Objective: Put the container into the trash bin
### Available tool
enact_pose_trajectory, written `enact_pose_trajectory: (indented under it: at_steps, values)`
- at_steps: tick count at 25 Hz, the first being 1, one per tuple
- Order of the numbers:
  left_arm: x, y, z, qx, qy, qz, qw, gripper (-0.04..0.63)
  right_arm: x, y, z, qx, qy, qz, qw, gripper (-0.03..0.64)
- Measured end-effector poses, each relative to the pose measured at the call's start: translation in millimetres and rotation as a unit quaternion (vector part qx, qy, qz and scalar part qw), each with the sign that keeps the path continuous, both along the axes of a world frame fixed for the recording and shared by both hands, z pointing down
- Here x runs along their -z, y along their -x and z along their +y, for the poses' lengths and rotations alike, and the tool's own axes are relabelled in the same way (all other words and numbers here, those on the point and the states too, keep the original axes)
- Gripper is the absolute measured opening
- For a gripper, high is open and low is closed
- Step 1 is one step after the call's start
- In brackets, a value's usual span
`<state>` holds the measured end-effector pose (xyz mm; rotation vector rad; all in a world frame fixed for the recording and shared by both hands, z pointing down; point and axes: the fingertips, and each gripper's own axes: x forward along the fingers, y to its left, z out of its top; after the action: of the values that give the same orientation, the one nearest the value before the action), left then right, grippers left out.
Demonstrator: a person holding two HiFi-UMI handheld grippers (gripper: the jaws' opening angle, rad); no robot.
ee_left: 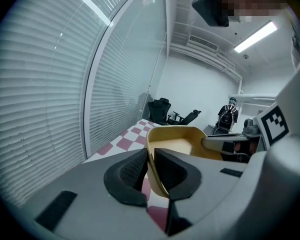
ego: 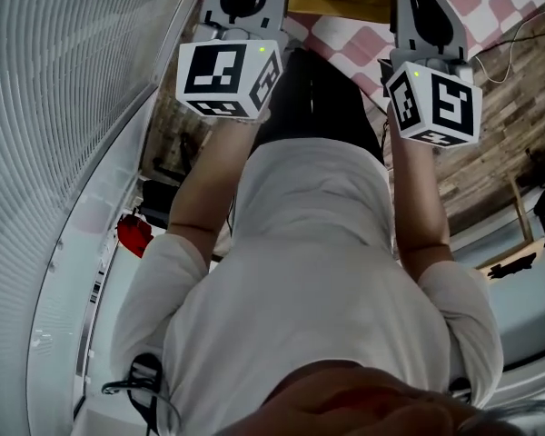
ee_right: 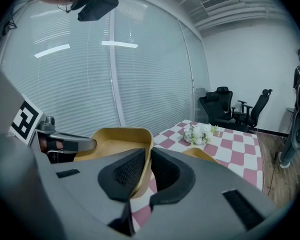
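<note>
Left gripper (ee_left: pixel 150 158) clamped on tan container (ee_left: pixel 176 144) rim, checkered tablecloth (ee_left: pixel 124 143) below, blinds (ee_left: pixel 40 94) left

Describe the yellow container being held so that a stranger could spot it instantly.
Find the table with the pink-and-white checked cloth beside the wall of window blinds. Held over it is a mustard-yellow shallow container with rounded corners. Unlike the white flower bunch lying on the cloth, it is pinched by opposite walls between the left tool and right tool.

No readable text, just square markers on left cube (ego: pixel 227 78) and right cube (ego: pixel 433 105)
</note>
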<state>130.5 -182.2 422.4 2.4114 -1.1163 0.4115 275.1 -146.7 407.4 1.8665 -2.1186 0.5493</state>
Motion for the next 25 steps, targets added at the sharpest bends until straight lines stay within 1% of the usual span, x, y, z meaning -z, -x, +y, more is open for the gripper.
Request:
enact_pose_trajectory:
  at_steps: [15, 25]
  values:
    - [96, 20, 26, 0.030, -0.053, 0.027, 0.9978, 0.064, 96, 18, 17, 0.033, -0.064, 0.016, 0.997, 0.057]
    - [155, 23, 49, 0.044, -0.082, 0.047, 0.9945, 0.064, 157, 21, 37, 0.048, -0.100, 0.024, 0.994, 0.055]
